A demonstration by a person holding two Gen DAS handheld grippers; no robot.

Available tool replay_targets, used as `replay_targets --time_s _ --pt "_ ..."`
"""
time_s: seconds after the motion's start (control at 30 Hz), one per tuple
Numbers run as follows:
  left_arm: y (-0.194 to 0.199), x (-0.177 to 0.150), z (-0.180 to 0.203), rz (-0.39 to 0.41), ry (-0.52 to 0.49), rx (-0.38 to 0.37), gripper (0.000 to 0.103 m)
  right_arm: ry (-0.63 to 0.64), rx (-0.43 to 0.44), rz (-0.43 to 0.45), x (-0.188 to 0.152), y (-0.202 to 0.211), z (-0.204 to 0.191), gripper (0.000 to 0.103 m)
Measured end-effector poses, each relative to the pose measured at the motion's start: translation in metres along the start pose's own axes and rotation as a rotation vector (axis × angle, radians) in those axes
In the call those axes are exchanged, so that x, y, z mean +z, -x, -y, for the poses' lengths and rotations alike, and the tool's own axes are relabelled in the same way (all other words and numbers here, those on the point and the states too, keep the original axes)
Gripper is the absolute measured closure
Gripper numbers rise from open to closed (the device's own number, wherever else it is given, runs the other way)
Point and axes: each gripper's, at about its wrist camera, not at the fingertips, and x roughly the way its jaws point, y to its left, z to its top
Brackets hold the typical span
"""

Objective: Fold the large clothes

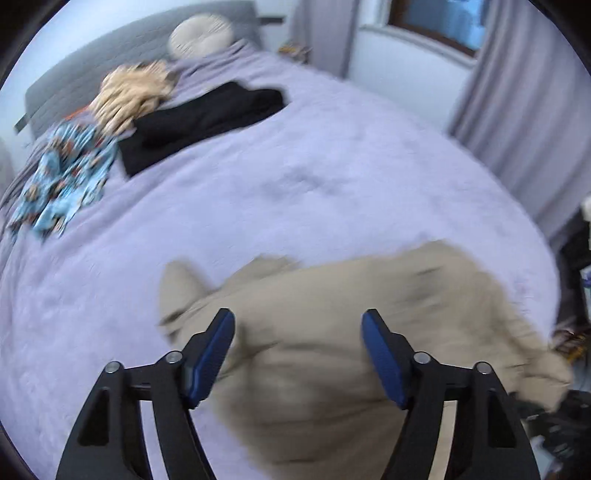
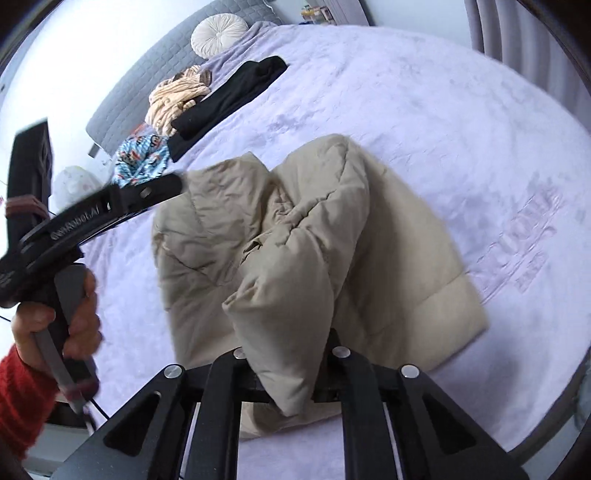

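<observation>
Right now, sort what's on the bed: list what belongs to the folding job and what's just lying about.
In the job:
- beige puffer jacket, a fold pinched in the right gripper
- left gripper, open above it

Lying about:
- black garment
- blue patterned garment
- tan fleece
- round white cushion

Left gripper point(image 1: 298, 325) hangs at the bottom of its own view, blue pads point(image 1: 210, 360) spread wide, nothing between them. Right gripper point(image 2: 291, 373), bottom centre, jaws pinched tight. At lower left, a hand point(image 2: 55, 325) in a red sleeve point(image 2: 22, 398) grips the handle.
</observation>
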Motion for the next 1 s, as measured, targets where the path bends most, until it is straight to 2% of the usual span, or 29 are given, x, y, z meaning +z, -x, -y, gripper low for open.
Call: replay_targets --time_s 0.03,0.1,0.17,0.27,0.37,0.5,0.57,0.63,0.7,0.8,0.83,0.87,0.93,1.0 --pt "-0.011 -0.003 -0.019 -0.029 0.038 0.002 0.031 -0.006 -0.008 -0.004 -0.002 0.001 0.006 0.091" --pt "-0.035 -0.01 -0.014 -0.061 0.093 -0.013 0.031 -0.025 -0.019 -0.015 -0.008 0.004 0.015 0.091" --pt "-0.052 -0.009 0.013 -0.061 0.074 -0.004 0.031 -0.036 -0.034 -0.021 -0.012 0.007 0.028 0.091" --pt "-0.07 -0.007 0.051 -0.05 0.006 0.006 0.031 -0.052 -0.065 -0.026 -0.001 -0.001 0.052 0.091" --pt "-0.087 0.002 0.086 -0.047 -0.014 -0.004 0.031 -0.126 -0.068 -0.041 -0.007 -0.007 0.091 0.091" --pt "-0.11 0.012 0.113 -0.07 -0.018 0.02 0.031 -0.214 -0.023 -0.057 -0.01 -0.028 0.136 0.091" --pt "-0.112 0.013 0.114 -0.077 -0.025 0.034 0.031 -0.279 0.037 -0.099 -0.007 -0.039 0.15 0.09" --pt "-0.112 0.011 0.112 -0.08 -0.025 0.035 0.03 -0.325 0.094 -0.145 -0.009 -0.03 0.167 0.089" --pt "-0.112 0.01 0.109 -0.083 -0.02 0.045 0.03 -0.314 0.094 -0.158 -0.003 -0.015 0.17 0.082" --pt "-0.113 0.01 0.106 -0.085 -0.003 0.051 0.03 -0.208 0.09 -0.092 0.01 0.022 0.163 0.078" --pt "-0.113 0.01 0.106 -0.083 0.004 0.053 0.03 -0.167 0.102 -0.06 0.018 0.034 0.158 0.073" --pt "-0.113 0.009 0.106 -0.081 0.007 0.057 0.03 -0.139 0.112 -0.039 0.026 0.04 0.153 0.055" --pt "-0.112 0.008 0.106 -0.075 0.009 0.068 0.03 -0.069 0.155 -0.006 0.052 0.041 0.139 0.037" --pt "-0.111 0.007 0.105 -0.071 0.017 0.071 0.029 -0.029 0.191 -0.017 0.083 0.022 0.127 0.037"
